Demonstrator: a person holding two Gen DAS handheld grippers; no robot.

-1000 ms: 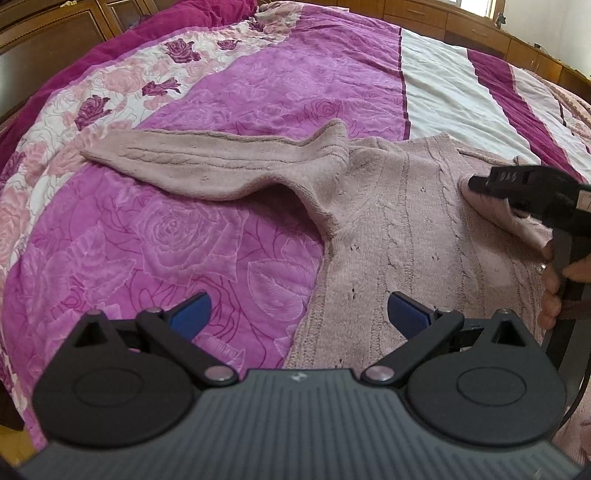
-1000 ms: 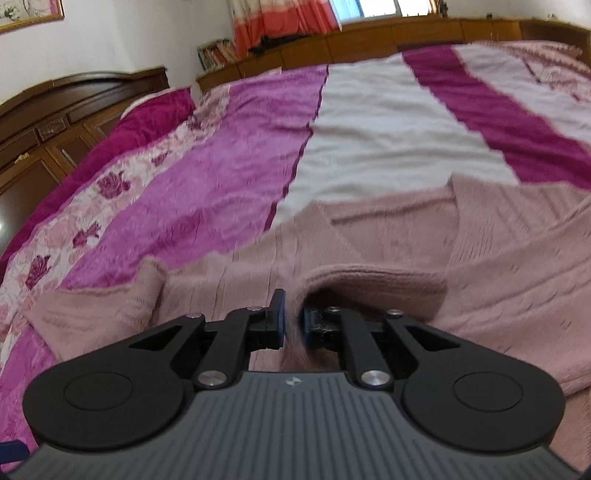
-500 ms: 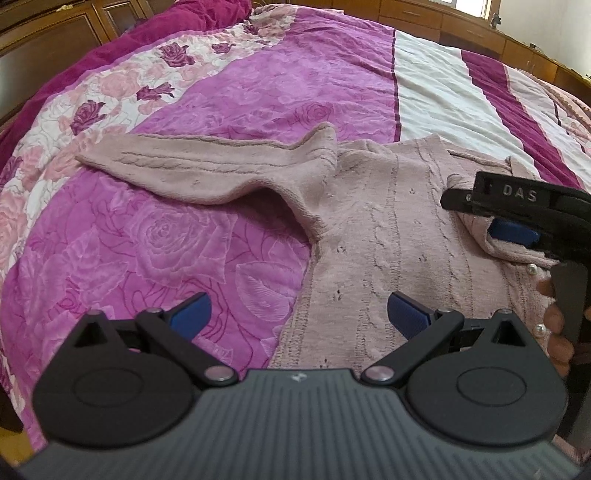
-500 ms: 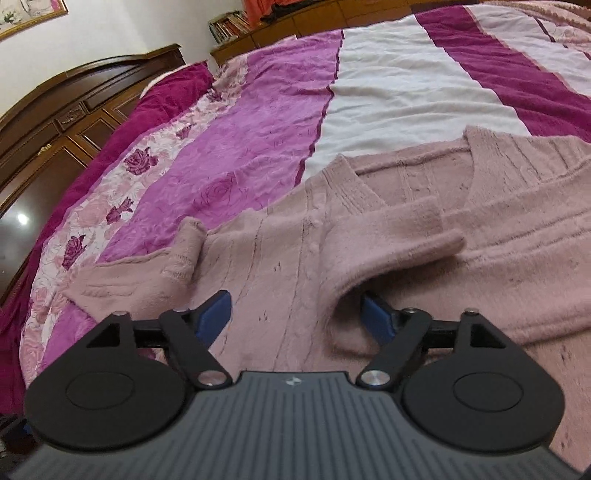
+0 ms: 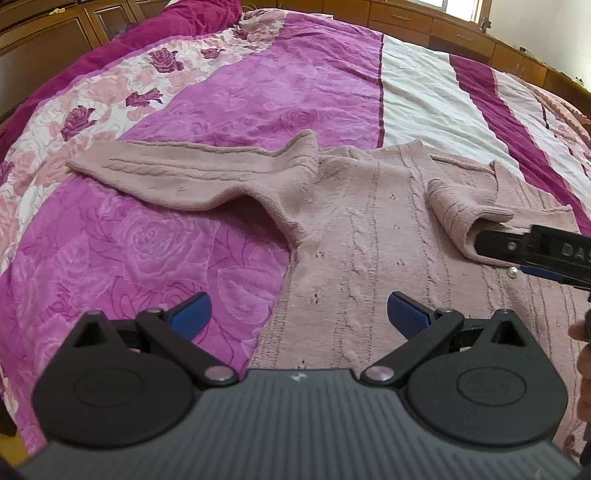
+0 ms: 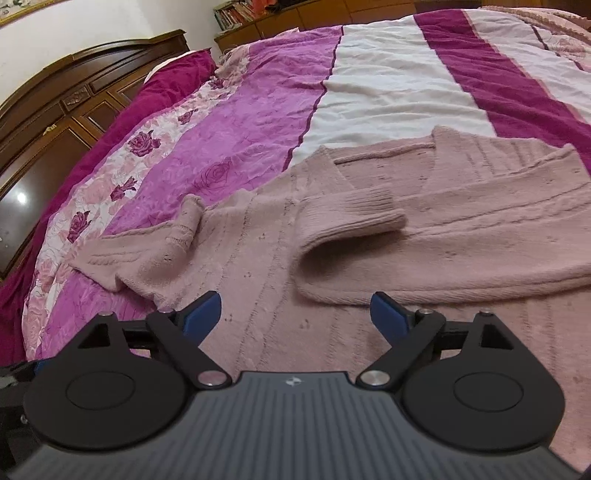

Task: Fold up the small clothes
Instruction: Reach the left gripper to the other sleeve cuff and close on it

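Observation:
A dusty-pink knit sweater (image 5: 369, 229) (image 6: 258, 266) lies flat on the bed. One sleeve (image 5: 184, 177) stretches out to the left. The other sleeve (image 6: 351, 218) (image 5: 461, 210) is folded across the chest, its ribbed cuff resting loose. My right gripper (image 6: 295, 310) hovers just short of that cuff, its jaws opening with nothing between them; the left wrist view shows it from the side (image 5: 517, 258). My left gripper (image 5: 297, 310) is open over the sweater's lower left edge, holding nothing.
A bedspread (image 5: 229, 92) in purple, white and magenta stripes with rose print covers the bed. Dark wooden headboard panels (image 6: 74, 103) stand at the left, low cabinets (image 5: 424, 22) behind. A person's hand (image 5: 583, 350) shows at the right edge.
My right gripper let go of the sleeve cuff, opened wide and drew back toward me. The cuff now lies loose on the sweater's chest. The left gripper stayed put.

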